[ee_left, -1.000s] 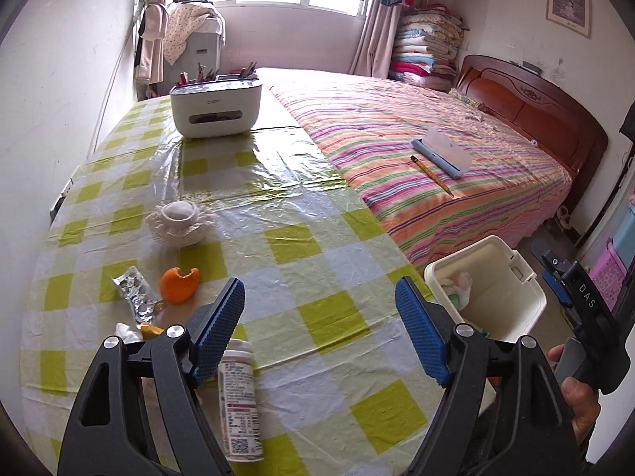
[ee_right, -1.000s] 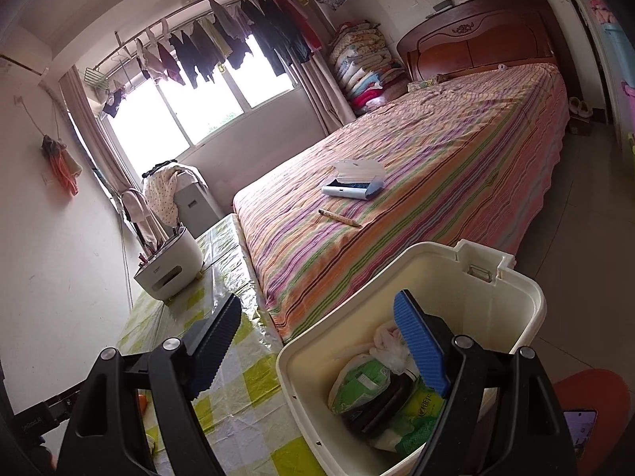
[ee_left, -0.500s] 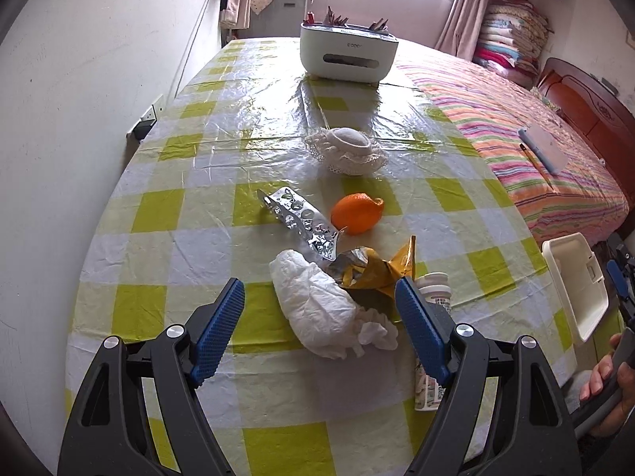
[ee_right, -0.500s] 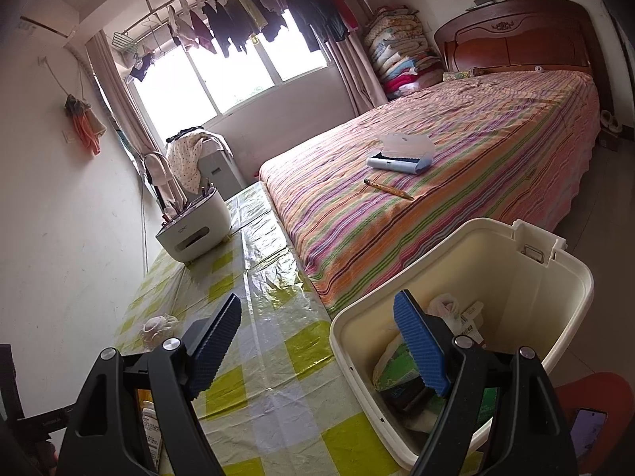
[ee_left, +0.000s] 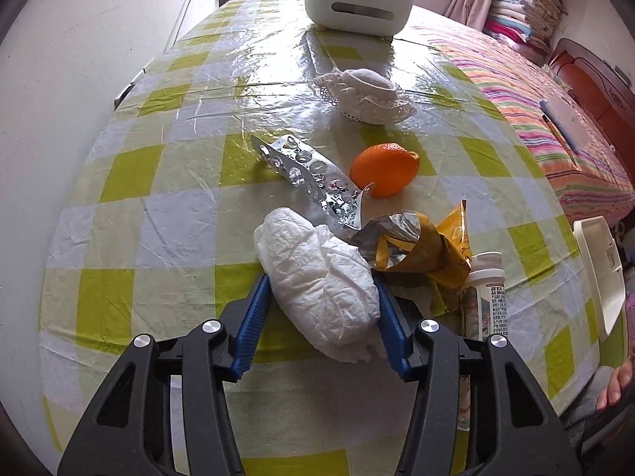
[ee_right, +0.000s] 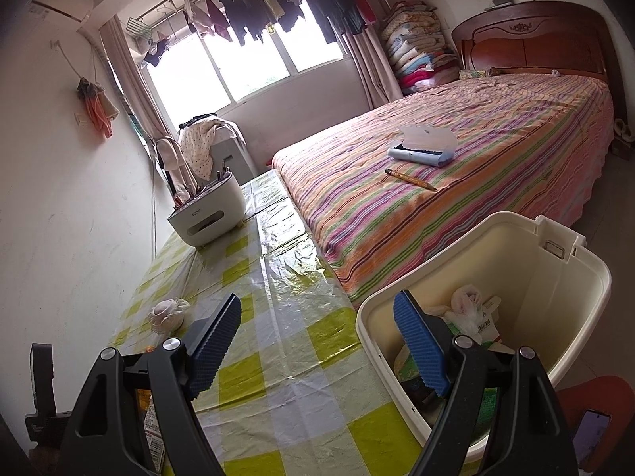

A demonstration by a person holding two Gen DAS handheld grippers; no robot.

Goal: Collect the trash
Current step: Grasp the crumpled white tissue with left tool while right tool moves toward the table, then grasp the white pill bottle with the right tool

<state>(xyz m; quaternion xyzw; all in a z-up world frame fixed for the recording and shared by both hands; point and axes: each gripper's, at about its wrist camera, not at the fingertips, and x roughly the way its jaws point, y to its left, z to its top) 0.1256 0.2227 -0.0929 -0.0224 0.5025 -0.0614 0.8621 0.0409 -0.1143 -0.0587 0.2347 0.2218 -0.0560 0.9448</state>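
A crumpled white tissue wad (ee_left: 317, 277) lies on the yellow-checked table (ee_left: 158, 238). My left gripper (ee_left: 323, 313) has its blue pads closed in on both sides of the wad. Beside it lie a yellow foil wrapper (ee_left: 428, 250), a silver blister pack (ee_left: 313, 178), an orange peel (ee_left: 385, 168) and a white bottle (ee_left: 482, 301). My right gripper (ee_right: 317, 345) is open and empty, over the table edge and the cream trash bin (ee_right: 547, 277), which holds several pieces of trash.
A white lace cup cover (ee_left: 369, 95) and a white tissue box organiser (ee_left: 357, 8) stand farther back. The wall (ee_left: 59, 79) runs along the table's left side. A striped bed (ee_right: 456, 170) lies beyond the right edge. The bin's rim (ee_left: 599, 277) shows at the right.
My left gripper moved forward and down onto the tissue wad and its jaws narrowed around it. My right gripper shifted slightly; the bin appears a little farther right.
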